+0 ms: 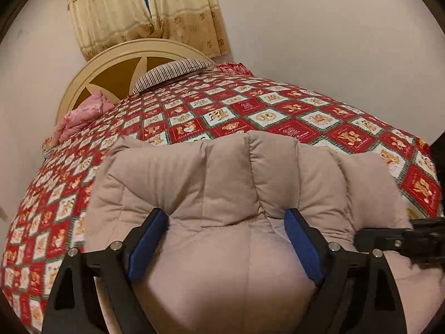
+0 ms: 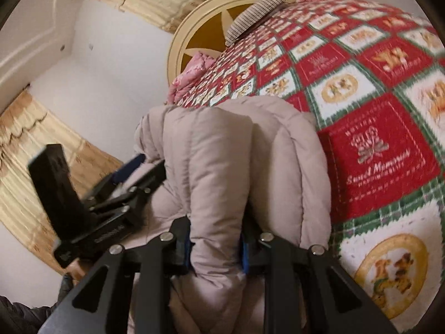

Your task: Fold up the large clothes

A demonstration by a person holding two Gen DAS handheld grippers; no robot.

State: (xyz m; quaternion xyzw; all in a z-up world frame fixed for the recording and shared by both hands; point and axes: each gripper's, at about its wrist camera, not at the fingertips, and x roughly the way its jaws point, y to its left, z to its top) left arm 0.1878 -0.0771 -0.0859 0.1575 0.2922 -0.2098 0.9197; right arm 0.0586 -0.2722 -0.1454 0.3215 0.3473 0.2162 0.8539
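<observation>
**Inspector:** Start at the claws. What has the right gripper [image 2: 216, 246] got?

**Onlooker:** It is clamped on a thick padded roll of the beige puffer coat [image 2: 222, 161]. Both blue pads [image 2: 187, 246] press into the quilting, one each side of the roll, and the fabric bulges above them.

**Inspector:** And the left gripper [image 1: 225, 217]?

**Onlooker:** Released. Its jaws stand wide apart, with the coat [image 1: 222, 189] bunched in the gap. The blue pads [image 1: 148, 239] sit at the sides of the bulge without squeezing it. In the right wrist view the same tool [image 2: 141, 167] shows just beside the coat's left edge, slightly blurred.

**Inspector:** Where does the coat lie?

**Onlooker:** On the near end of the bed, atop the red, white and green patchwork bedspread [image 1: 250, 108], folded into a puffy bundle with quilted channels running away from the grippers.

**Inspector:** Beyond the coat?

**Onlooker:** At the far end of the bedspread, a striped pillow [image 1: 172, 73] leans by the round cream headboard [image 1: 111, 66]. A pink bundle of cloth [image 1: 83, 117] sits at the far left corner. Cream curtains [image 1: 144, 11] hang on the wall above the headboard.

**Inspector:** Anyone visible?

**Onlooker:** Only a dark sleeve [image 2: 25, 317], low beside the coat.
</observation>
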